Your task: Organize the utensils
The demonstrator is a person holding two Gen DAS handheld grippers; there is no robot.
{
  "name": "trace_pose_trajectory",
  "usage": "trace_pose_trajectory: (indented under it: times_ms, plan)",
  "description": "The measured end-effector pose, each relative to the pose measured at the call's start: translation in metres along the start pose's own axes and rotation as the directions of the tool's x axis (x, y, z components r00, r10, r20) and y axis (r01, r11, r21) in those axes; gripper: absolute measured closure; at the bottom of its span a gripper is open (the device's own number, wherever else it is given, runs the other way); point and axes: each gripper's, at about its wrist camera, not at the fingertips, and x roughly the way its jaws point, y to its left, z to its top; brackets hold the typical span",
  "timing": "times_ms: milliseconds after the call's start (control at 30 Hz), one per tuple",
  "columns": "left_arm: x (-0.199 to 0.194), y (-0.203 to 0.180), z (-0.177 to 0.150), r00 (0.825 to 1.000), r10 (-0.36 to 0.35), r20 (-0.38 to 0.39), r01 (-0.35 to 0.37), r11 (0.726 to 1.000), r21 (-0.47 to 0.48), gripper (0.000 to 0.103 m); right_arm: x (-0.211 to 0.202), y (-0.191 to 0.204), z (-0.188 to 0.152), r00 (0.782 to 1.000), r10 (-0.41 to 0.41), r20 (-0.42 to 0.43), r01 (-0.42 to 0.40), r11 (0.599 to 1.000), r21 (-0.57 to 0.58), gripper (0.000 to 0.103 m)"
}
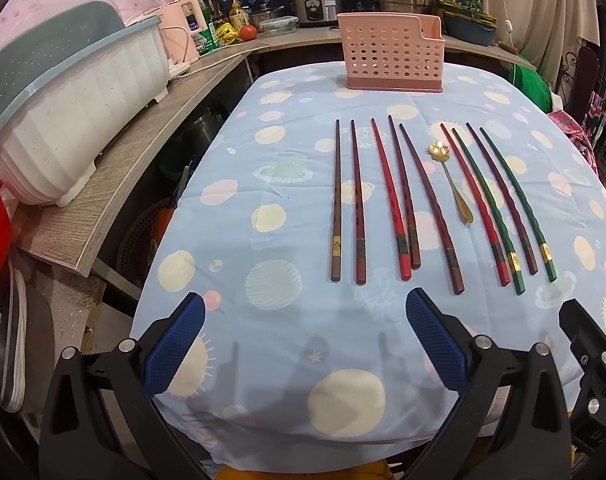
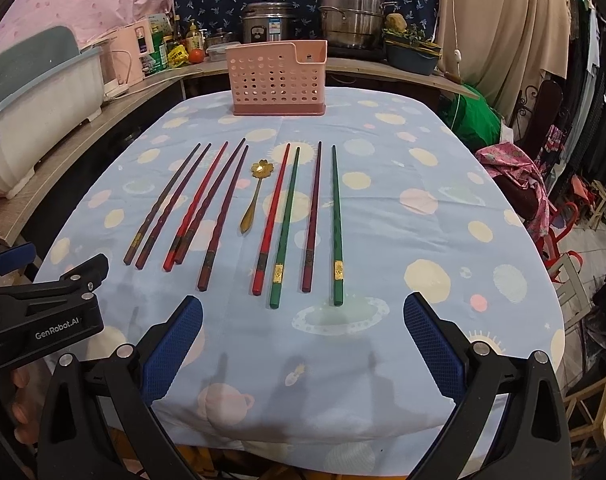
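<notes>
- Count: nine chopsticks (image 2: pixel 229 212) and one spoon (image 2: pixel 256 196) on the desk (image 2: pixel 443 240); one pink utensil holder (image 2: pixel 279 78) at the far edge.
- Chopstick colours, left to right in the right wrist view: two brown, one red, two dark maroon, then the spoon, then red, green, dark maroon, green.
- One green chopstick (image 1: pixel 517 204) lies farthest right in the left wrist view; a red chopstick (image 1: pixel 387 200) sits in the left group.
- Chopsticks: slim, tapered, glossy, with gold or dark bands near the thick ends; thick ends point toward the cameras.
- Spoon: brass-coloured metal, flower-shaped bowl at the far end, thin handle.
- Holder: perforated plastic, rectangular, upright, darker pink base, a notch in its top right corner. Apart from the utensils.
- Desk covered by pale blue cloth with cream circles and planet prints; cloth hangs over the rounded near edge.
- Open cloth lies left and right of the row, and between the row and the holder.
- Left hand-held gripper (image 1: pixel 305 320): jaws spread wide, blue ribbed pads, nothing held, over the near desk edge short of the brown chopsticks.
- Right hand-held gripper (image 2: pixel 303 320): jaws spread wide, nothing held, just short of the green chopstick ends.
- White tub (image 1: pixel 79 128) sits on the wooden side shelf to the left.
</notes>
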Motion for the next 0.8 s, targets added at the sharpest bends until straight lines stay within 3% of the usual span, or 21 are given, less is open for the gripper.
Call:
trace_pose_trajectory:
  times_ms: [800]
  plan:
    - [0.002,0.0016,-0.0065,1.0,0.019,-0.017,-0.019,1.0,-0.017,0.007,0.0017,-0.0029,-0.0072,1.0,0.011,0.0,-0.011,1.0,0.009,0.007]
